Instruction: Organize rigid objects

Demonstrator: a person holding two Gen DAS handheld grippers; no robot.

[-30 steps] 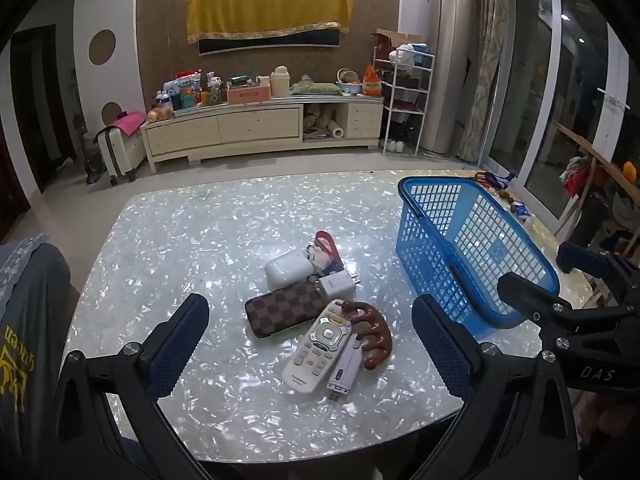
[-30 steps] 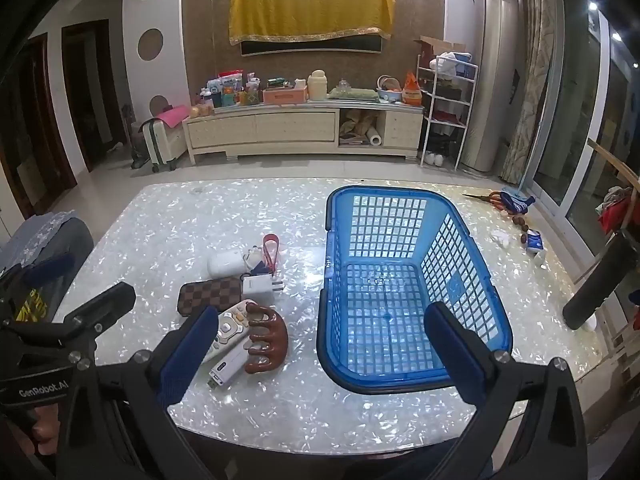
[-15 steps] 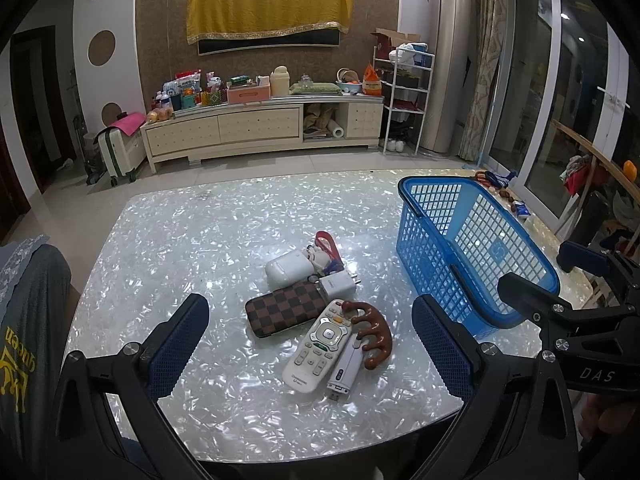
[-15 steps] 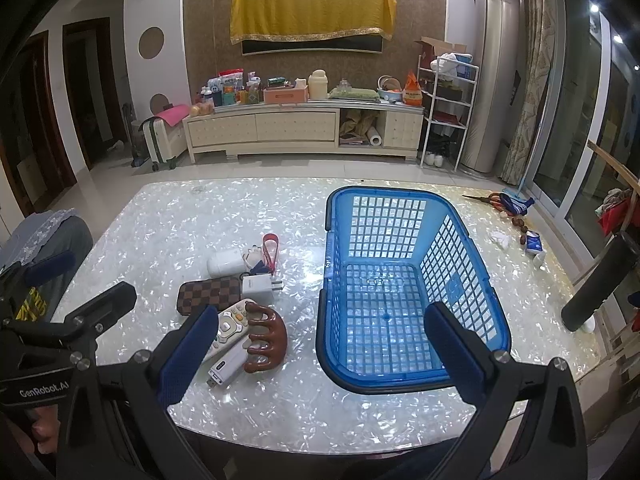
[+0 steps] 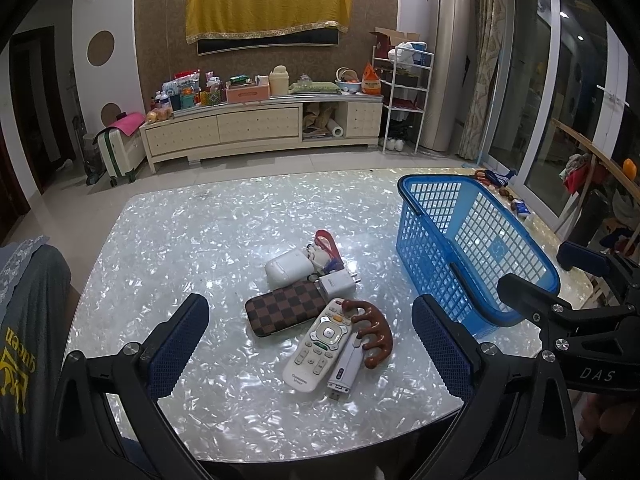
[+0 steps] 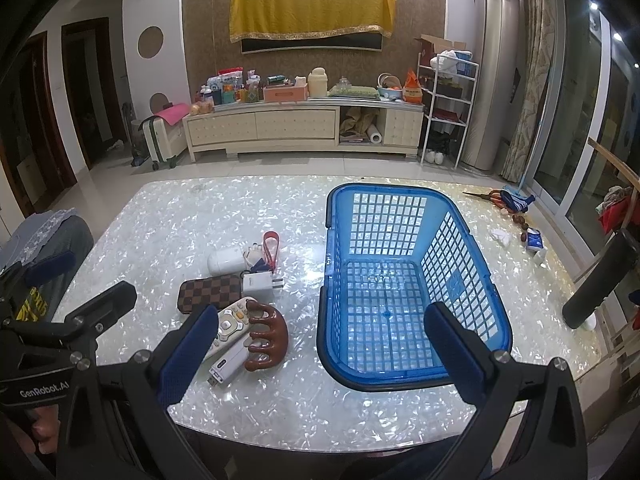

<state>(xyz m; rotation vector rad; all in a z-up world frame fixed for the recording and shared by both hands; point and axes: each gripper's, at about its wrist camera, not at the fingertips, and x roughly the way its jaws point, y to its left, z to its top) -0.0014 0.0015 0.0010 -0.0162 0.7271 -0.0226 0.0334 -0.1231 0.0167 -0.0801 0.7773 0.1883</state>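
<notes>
A cluster of small items lies mid-table: a white remote (image 5: 320, 340), a brown wooden massager (image 5: 374, 330), a white USB stick (image 5: 346, 368), a checkered case (image 5: 286, 308), a white charger plug (image 5: 338, 284), a white pod case (image 5: 290, 268) and a red strap (image 5: 326, 240). To their right stands an empty blue basket (image 5: 428, 178) (image 6: 400, 190). My left gripper (image 5: 310, 306) hovers open over the table's near edge, facing the cluster. The right gripper (image 6: 322, 312) is open, with its left finger over the remote (image 6: 228, 326) and its right finger over the basket's near corner.
Scissors and small bits (image 6: 500, 198) lie at the table's far right corner. A black cylinder (image 6: 600, 280) leans at the right edge. A grey cloth with yellow print (image 5: 24, 320) hangs at the left side. A cabinet (image 5: 260, 124) stands behind.
</notes>
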